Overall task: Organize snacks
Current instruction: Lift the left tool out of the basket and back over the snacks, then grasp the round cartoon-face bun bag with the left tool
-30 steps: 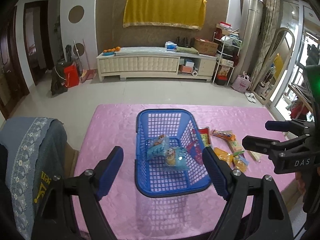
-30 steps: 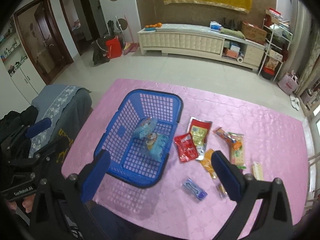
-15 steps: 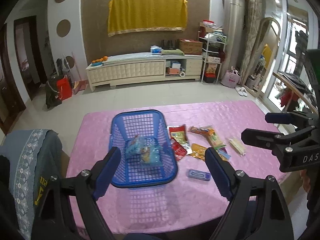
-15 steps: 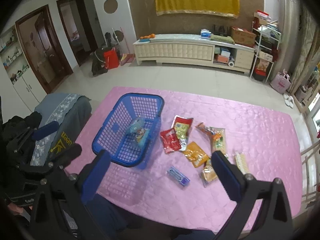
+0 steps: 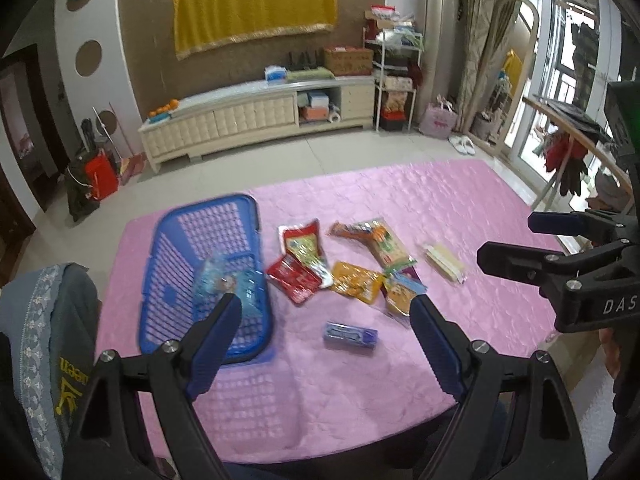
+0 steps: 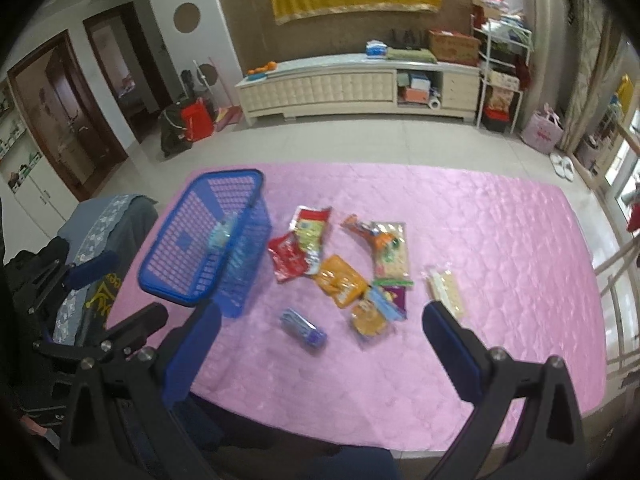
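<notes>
Overhead, both wrist views show a pink tabletop [image 5: 460, 208] with the blue basket [image 5: 208, 276] as landmark. Light-blue packets [image 5: 224, 280] already lie inside the basket, presumably the first snacks sorted. Just right of the basket lies a red pouch [image 5: 294, 278], partly under a red-and-green pouch [image 5: 306, 246]; further right sit an orange packet [image 5: 356, 282], a long orange-and-clear packet [image 5: 376, 240] and a small yellow packet [image 5: 400, 294]. A pale wafer pack [image 5: 444, 262] lies furthest right of the basket. A small blue-purple packet [image 5: 350, 336] lies alone, nearer the viewer than the basket's right corner. The loose snacks are grouped beside the basket, probably so each needs only a short carry over its rim.

The left gripper [image 5: 324, 344] hangs above the near edge of the tabletop, jaws released and empty, framing the blue-purple packet. The right gripper [image 6: 320, 344] is likewise spread wide and holding nothing, and appears in the left view far to the right of the basket. Most of the sorting appears undone.
</notes>
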